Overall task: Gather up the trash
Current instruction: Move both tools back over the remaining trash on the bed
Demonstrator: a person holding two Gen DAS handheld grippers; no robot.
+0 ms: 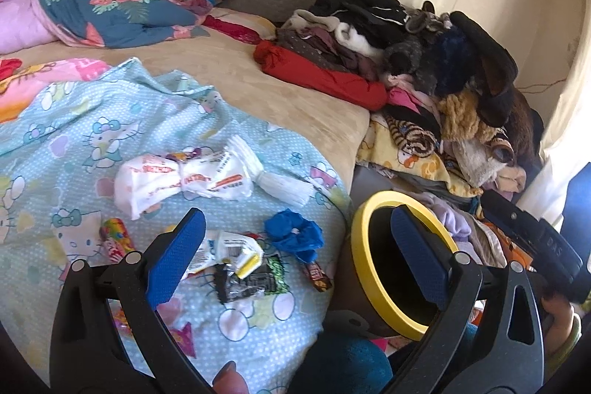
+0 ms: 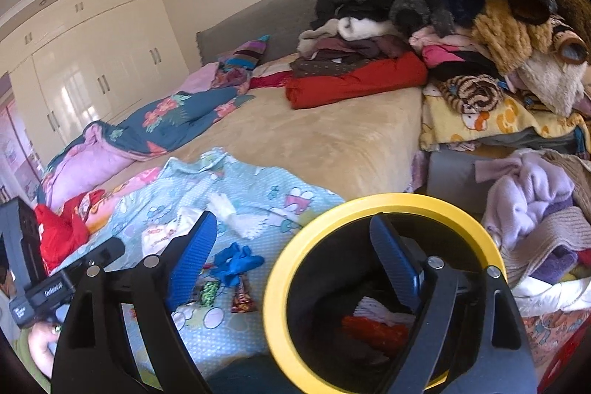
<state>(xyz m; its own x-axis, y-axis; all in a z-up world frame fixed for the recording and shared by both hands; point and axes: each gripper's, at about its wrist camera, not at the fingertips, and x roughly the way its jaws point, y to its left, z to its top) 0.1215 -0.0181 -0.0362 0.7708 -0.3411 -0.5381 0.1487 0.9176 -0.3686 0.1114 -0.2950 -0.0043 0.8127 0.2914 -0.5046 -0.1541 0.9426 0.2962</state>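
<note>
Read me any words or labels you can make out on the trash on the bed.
None reads for certain.
White bag: red and orange print, too blurred.
White wrapper: blue letters and a barcode, too small.
Green and black wrapper: unreadable.
Candy roll: unreadable.
Small red wrapper: yellow letters, too blurred.

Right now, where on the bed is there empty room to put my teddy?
The tan blanket is bare between the blue floral quilt and the red bundle. The Hello Kitty sheet is crowded with wrappers; the clothes pile fills the right.
</note>
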